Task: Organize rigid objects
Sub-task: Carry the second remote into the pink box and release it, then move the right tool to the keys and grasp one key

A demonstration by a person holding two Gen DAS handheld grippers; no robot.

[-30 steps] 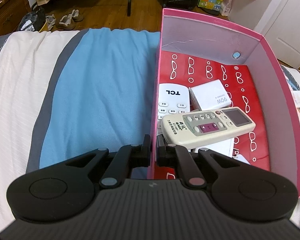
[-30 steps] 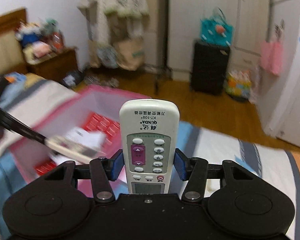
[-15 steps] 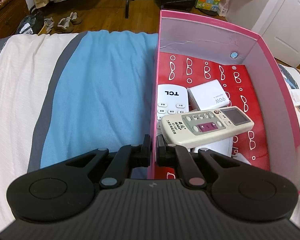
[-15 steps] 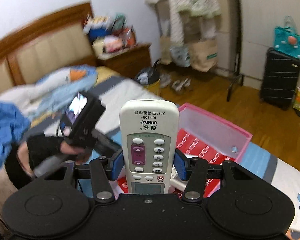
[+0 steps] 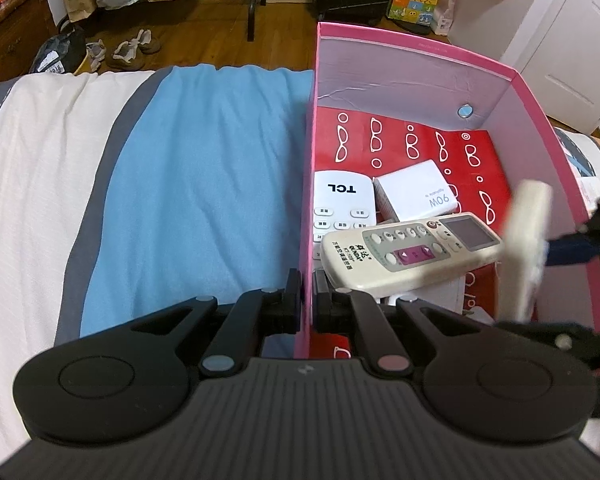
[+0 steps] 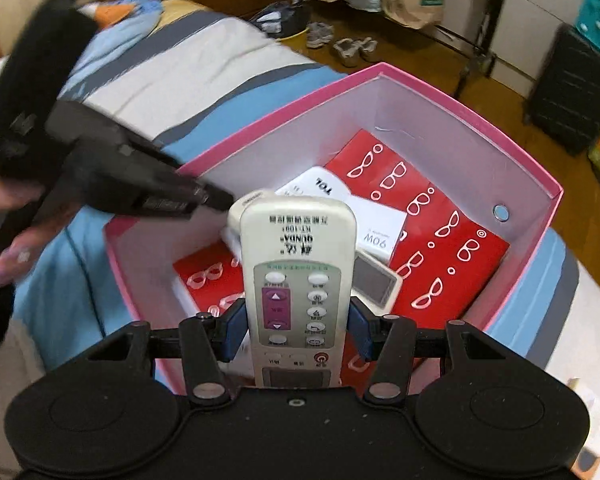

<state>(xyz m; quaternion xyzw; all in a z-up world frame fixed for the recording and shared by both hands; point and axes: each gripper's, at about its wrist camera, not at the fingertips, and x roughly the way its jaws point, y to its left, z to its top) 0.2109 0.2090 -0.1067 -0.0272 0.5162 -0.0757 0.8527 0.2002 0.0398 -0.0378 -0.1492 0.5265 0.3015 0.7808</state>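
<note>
Cream remote (image 6: pixel 298 280) (purple buttons), clamped in right gripper (image 6: pixel 298 330), above pink box (image 6: pixel 532 168)

Open pink cardboard box (image 5: pixel 412 46) with pale lilac inner walls sits on the bed; a red sheet printed with white glasses (image 5: pixel 420 148) covers its floor. Inside: white TCL remote (image 5: pixel 342 200) flat against the left wall, small white cube-shaped box marked 90W (image 5: pixel 416 190) just beside it, cream QUNDA air-conditioner remote with purple buttons and grey screen (image 5: pixel 412 250) lying diagonally across both, face up. A second cream QUNDA remote with purple buttons (image 6: pixel 298 292) is held lengthwise above the box interior, face up, screen end nearest the camera, blurred in the left view.
</note>
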